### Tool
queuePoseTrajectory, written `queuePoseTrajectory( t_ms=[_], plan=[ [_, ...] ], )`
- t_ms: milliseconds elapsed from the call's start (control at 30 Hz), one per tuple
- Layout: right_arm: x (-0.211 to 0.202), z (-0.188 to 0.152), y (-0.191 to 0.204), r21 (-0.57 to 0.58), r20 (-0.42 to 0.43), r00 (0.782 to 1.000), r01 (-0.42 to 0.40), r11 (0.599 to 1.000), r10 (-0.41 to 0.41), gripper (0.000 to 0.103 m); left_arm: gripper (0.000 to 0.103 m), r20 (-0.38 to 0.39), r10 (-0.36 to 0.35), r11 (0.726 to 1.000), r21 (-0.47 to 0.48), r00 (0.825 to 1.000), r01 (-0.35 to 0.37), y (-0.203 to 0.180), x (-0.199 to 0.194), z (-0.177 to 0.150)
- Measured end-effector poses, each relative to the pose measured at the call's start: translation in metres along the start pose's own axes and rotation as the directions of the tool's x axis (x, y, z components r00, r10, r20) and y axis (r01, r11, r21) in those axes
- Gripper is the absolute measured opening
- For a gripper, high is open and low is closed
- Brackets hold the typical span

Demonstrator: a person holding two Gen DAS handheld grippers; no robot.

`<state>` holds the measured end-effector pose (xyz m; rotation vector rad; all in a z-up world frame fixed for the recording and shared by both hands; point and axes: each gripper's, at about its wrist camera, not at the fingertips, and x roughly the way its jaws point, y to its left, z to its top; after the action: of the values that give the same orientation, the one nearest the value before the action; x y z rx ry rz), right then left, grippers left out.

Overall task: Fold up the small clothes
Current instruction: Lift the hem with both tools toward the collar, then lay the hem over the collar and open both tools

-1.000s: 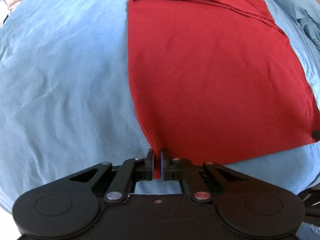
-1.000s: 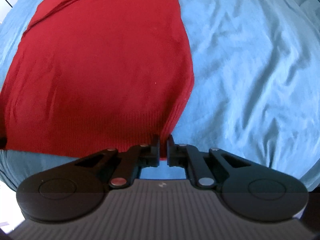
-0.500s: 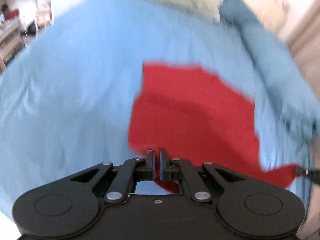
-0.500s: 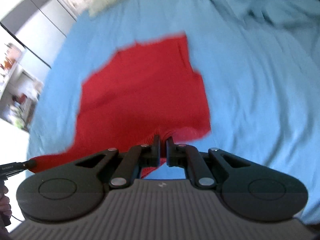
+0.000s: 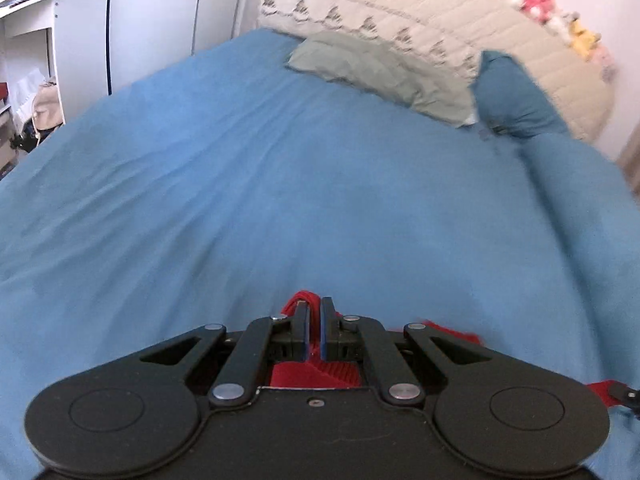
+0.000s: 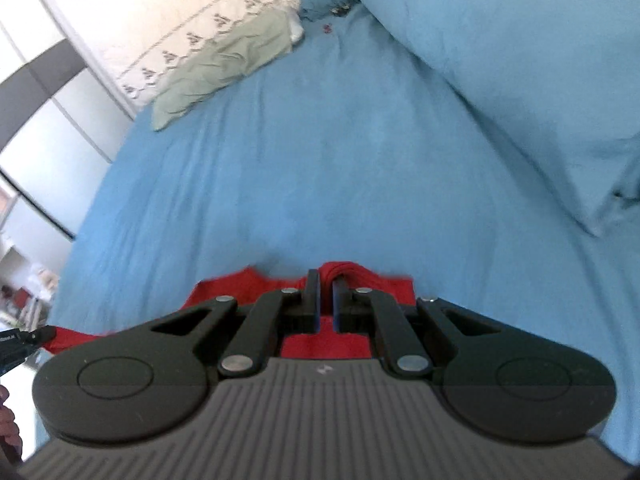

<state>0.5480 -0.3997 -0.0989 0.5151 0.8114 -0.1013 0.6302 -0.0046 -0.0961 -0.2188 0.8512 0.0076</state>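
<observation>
A red knit garment point(image 5: 316, 372) is pinched by its hem in both grippers and lifted above the blue bed sheet point(image 5: 280, 184). My left gripper point(image 5: 314, 305) is shut on one corner; red cloth bunches between its fingers. My right gripper point(image 6: 325, 280) is shut on the other corner of the garment point(image 6: 232, 288), which stretches left toward the other gripper's tip point(image 6: 28, 338). Most of the garment hangs below the grippers, hidden by their bodies.
A grey-green pillow point(image 5: 372, 68) and a cream quilted headboard cover point(image 5: 440, 12) lie at the bed's far end. A bunched blue duvet point(image 6: 512, 64) lies along the right side. White cupboards and shelves point(image 5: 36, 40) stand to the left.
Both grippers have lifted the garment's hem off the bed and carried it forward and up. The garment, flat on the sheet before, now hangs mostly out of view below them.
</observation>
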Motion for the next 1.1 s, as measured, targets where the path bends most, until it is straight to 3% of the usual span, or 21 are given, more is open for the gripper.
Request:
queuePoseTrajectory(
  t_ms=[167, 300, 367, 400, 433, 467, 500, 533, 600, 667, 700, 733, 833, 967, 1100],
  plan=[
    [0.096, 0.000, -0.007, -0.052, -0.039, 0.996, 0.077, 0.996, -0.079, 0.020, 0.004, -0.067, 0.093, 0.991, -0.091, 0.993, -0.099, 0.009, 0.079, -0.005],
    [0.126, -0.009, -0.016, -0.104, -0.046, 0.991, 0.122, 0.987, -0.127, 0.020, 0.005, -0.092, 0.117, 0.986, -0.105, 0.989, -0.126, 0.018, 0.104, -0.018],
    [0.129, -0.011, -0.017, -0.124, -0.040, 0.992, 0.114, 0.986, -0.120, 0.024, 0.012, -0.091, 0.120, 0.988, -0.082, 0.989, -0.127, 0.018, 0.106, -0.020],
    [0.126, -0.011, -0.015, -0.144, -0.029, 0.992, 0.117, 0.983, -0.122, 0.025, 0.024, -0.091, 0.114, 0.989, -0.082, 0.989, -0.122, 0.018, 0.104, -0.018],
    [0.124, -0.013, -0.011, -0.170, -0.009, 0.992, 0.121, 0.978, -0.124, 0.041, 0.048, -0.083, 0.110, 0.989, -0.094, 0.990, -0.117, 0.020, 0.099, -0.017],
    [0.117, -0.013, -0.008, -0.200, 0.014, 0.991, 0.132, 0.971, -0.132, 0.076, 0.057, -0.063, 0.102, 0.988, -0.109, 0.993, -0.108, 0.025, 0.090, -0.016],
    [0.106, -0.013, -0.003, -0.225, 0.054, 0.988, 0.155, 0.962, -0.146, 0.093, 0.067, -0.031, 0.092, 0.988, -0.122, 0.995, -0.095, 0.027, 0.077, -0.017],
    [0.093, -0.015, 0.001, -0.246, 0.107, 0.984, 0.168, 0.955, -0.145, 0.103, 0.068, 0.008, 0.079, 0.989, -0.122, 0.997, -0.078, 0.027, 0.060, -0.020],
    [0.064, -0.021, 0.006, -0.296, 0.162, 0.984, 0.123, 0.947, -0.077, 0.103, 0.072, 0.064, 0.063, 0.995, -0.077, 0.996, -0.058, 0.026, 0.029, -0.029],
    [0.038, -0.035, 0.012, -0.332, 0.151, 0.988, 0.083, 0.939, -0.034, 0.103, 0.086, 0.086, 0.047, 0.999, -0.006, 0.995, -0.047, 0.020, -0.002, -0.048],
    [0.028, -0.044, 0.013, -0.337, 0.135, 0.991, 0.054, 0.940, -0.009, 0.103, 0.098, 0.088, 0.030, 0.999, 0.040, 0.996, -0.034, 0.015, -0.016, -0.062],
    [0.021, -0.054, 0.014, -0.340, 0.107, 0.994, 0.028, 0.940, 0.009, 0.103, 0.101, 0.093, 0.009, 0.996, 0.085, 0.996, -0.017, 0.011, -0.027, -0.078],
    [0.010, -0.091, 0.014, -0.340, 0.037, 0.999, 0.003, 0.941, 0.010, 0.103, 0.102, 0.017, -0.039, 0.978, 0.207, 0.999, 0.035, -0.001, -0.032, -0.120],
    [0.025, -0.134, 0.009, -0.339, -0.055, 0.998, 0.005, 0.941, -0.025, 0.103, 0.101, -0.077, -0.015, 0.960, 0.279, 0.997, 0.036, -0.003, -0.010, -0.163],
    [0.046, -0.155, 0.000, -0.317, -0.082, 0.994, 0.048, 0.947, -0.078, 0.103, 0.102, -0.181, 0.044, 0.958, 0.286, 0.983, 0.010, 0.010, 0.019, -0.190]
  ],
)
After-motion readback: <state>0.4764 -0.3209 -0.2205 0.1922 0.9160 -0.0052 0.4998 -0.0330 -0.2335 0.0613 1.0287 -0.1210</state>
